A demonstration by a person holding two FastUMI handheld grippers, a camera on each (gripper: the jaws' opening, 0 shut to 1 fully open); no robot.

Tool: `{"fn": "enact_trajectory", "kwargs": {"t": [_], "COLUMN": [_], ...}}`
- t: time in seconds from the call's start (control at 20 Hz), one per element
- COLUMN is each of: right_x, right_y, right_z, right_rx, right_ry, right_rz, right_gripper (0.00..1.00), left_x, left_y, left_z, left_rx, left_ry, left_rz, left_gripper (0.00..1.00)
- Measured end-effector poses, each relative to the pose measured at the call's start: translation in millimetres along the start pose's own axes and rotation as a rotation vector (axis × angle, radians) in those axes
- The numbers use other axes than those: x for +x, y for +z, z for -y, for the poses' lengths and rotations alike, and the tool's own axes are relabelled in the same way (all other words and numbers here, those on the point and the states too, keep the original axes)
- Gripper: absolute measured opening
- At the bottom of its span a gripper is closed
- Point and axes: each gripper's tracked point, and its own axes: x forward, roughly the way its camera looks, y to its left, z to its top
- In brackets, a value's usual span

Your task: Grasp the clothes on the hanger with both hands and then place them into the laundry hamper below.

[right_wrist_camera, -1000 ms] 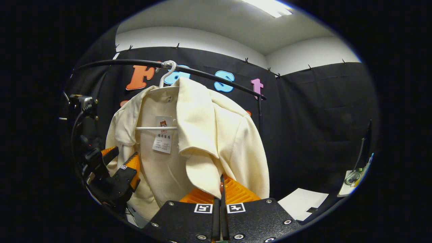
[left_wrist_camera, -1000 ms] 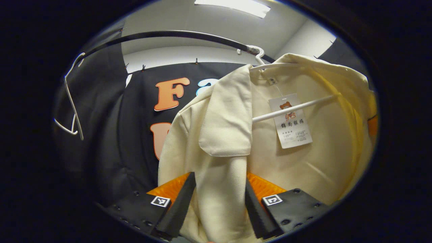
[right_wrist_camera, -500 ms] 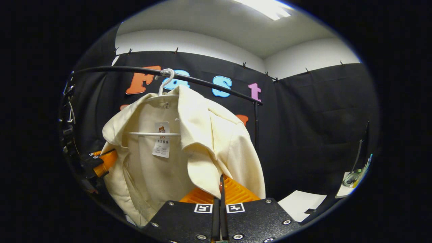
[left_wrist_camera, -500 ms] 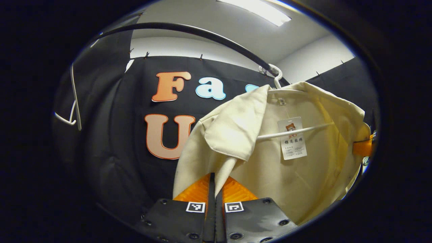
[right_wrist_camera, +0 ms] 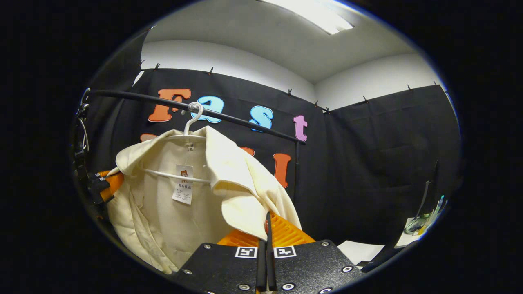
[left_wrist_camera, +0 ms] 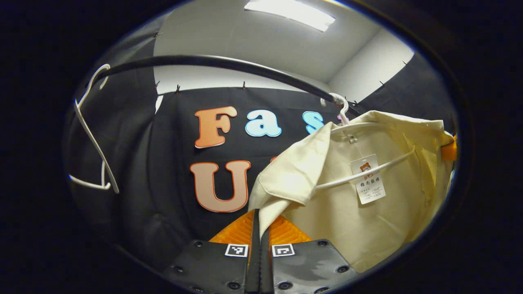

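Cream cloth jacket (left_wrist_camera: 367, 212), one item, hung open-fronted on a white hanger (left_wrist_camera: 367, 173) whose hook sits over a black curved rail (left_wrist_camera: 229, 65). A paper tag (left_wrist_camera: 369, 179) dangles inside the collar.

Left gripper (left_wrist_camera: 258, 228): fingers drawn together, with the lower edge of the jacket's one front panel pinched between them. In the left gripper view the jacket body rises from the fingers toward 2 o'clock, and the hanger hook lies further along that line.

Right gripper (right_wrist_camera: 267, 228): fingers likewise closed, clamped on the opposite front panel below its lapel. In the right gripper view the jacket body spreads from the fingers toward 10 o'clock, with the hook at about 11 o'clock.

Relation governing the next move: the two grips sit low on opposite front edges, and the garment's long axis runs up from them to the hook on the rail. Both grippers appear about equally near the cloth; neither is at the shoulders, where the jacket bears on the hanger. Judged need: the shoulders must slide off the hanger arms before the cloth can go down.

Left gripper again seen in the right gripper view at 9 o'clock (right_wrist_camera: 106, 185), against the far edge of the jacket.

Spare white hanger (left_wrist_camera: 92, 147) on the rail at 9 o'clock of the left gripper view, well apart.
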Motion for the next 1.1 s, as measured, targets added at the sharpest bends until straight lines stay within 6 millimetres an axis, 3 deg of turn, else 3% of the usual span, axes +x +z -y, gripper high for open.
{"fn": "enact_trajectory", "kwargs": {"t": [0.1, 0.25, 0.45, 0.6, 0.9, 1.1], "right_x": [-2.1, -3.7, -1.7, 21.0, 50.0, 86.8], "right_y": [10.2, 24.8, 63.8, 86.4, 97.3, 114.7], "right_z": [15.6, 36.8, 51.9, 70.1, 87.0, 95.2], "right_rx": [-0.015, -0.057, -0.104, -0.117, -0.081, -0.076], "right_ry": [-0.025, -0.066, -0.096, -0.12, -0.112, -0.112], "right_rz": [0.022, 0.049, 0.112, 0.133, 0.123, 0.147], "right_gripper": [0.0, 0.0, 0.0, 0.0, 0.0, 0.0], "left_x": [4.8, 12.2, 24.6, 40.7, 67.9, 93.8], "left_y": [9.9, 7.6, 34.1, 37.2, 38.6, 28.5], "left_z": [-14.2, -26.3, -41.1, -50.3, -53.6, -56.1], "left_rx": [0.077, 0.126, 0.141, 0.115, 0.124, 0.068], "left_ry": [0.033, 0.065, 0.123, 0.147, 0.158, 0.147], "left_rz": [0.034, 0.034, 0.085, 0.086, 0.094, 0.074], "left_gripper": [0.07, 0.07, 0.07, 0.07, 0.07, 0.07]}}
